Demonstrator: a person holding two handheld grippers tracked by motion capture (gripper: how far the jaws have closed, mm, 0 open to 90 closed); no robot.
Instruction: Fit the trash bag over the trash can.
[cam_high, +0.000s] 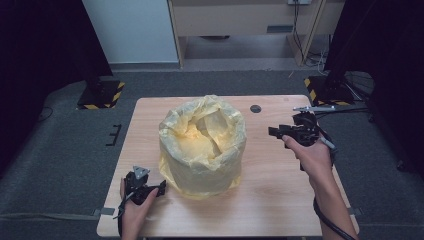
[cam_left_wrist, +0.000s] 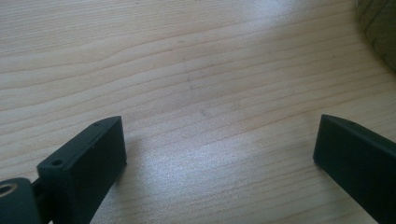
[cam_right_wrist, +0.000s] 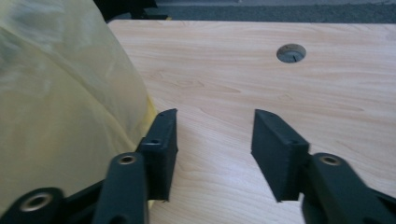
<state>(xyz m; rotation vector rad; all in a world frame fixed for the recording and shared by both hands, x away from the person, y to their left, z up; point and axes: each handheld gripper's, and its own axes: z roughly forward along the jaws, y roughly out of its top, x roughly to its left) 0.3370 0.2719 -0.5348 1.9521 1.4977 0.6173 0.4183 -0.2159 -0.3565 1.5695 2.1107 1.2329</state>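
Hovering half-open and empty beside the yellow bag (cam_high: 202, 145) at mid-bench, the right gripper (cam_high: 272, 132) seems ready to pinch its liner; left gripper (cam_high: 162, 187) fingers rest wide open, empty.

bin under yellow bag (cam_high: 202, 147): hidden | bag cut off left, right gripper view

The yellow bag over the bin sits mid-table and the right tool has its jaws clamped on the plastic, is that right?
Not quite. The yellow bag does sit mid-table over the bin, but the right tool is not clamped on it. The right gripper view shows its jaws apart beside the bag, with bare table between them.
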